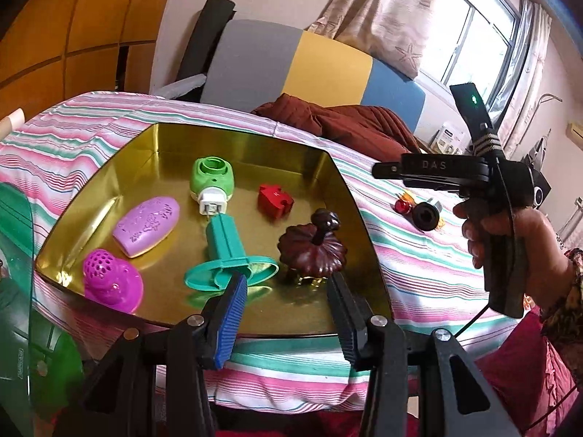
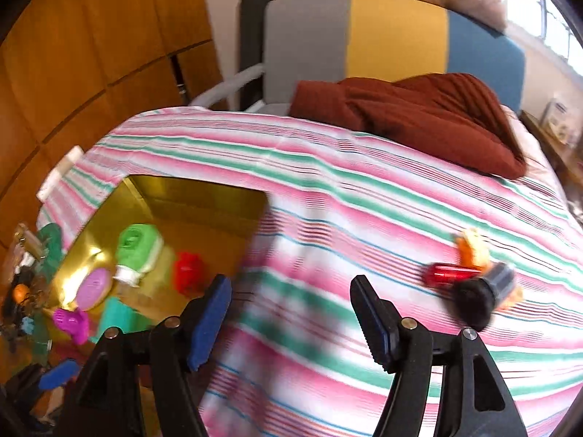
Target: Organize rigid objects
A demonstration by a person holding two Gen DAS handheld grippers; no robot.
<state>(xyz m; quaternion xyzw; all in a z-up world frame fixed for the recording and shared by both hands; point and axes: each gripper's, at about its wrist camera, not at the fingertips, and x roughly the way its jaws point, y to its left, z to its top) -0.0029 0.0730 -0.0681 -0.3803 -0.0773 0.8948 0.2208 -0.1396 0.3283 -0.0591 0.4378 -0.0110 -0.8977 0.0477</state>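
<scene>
Right gripper (image 2: 291, 313) gapes wide and empty over the striped bedspread (image 2: 328, 200); red cylinder (image 2: 452, 274) lies ahead to its right (blurred), gold tray (image 2: 196, 196) ahead-left. Left gripper (image 1: 288, 291) half-open, empty, above the tray.

Your gold tray (image 1: 109, 196) is crowded on its near half: the teal plunger (image 1: 226, 251) lies just past your left gripper (image 1: 288, 287), with the dark lotus piece (image 1: 313, 247) standing tall beside it on the right. The purple strainer (image 1: 109, 276) and lilac soap (image 1: 147, 225) fill the left corner. The green plug (image 1: 211, 182) and red block (image 1: 274, 200) sit mid-tray; behind them the far strip lies bare. Right of the tray, the striped bedspread (image 2: 328, 218) is open under your right gripper (image 2: 291, 313), up to the red capsule (image 2: 452, 273) and black cap (image 2: 477, 298) cluster. The maroon cloth (image 2: 419, 116) blocks the far side.
</scene>
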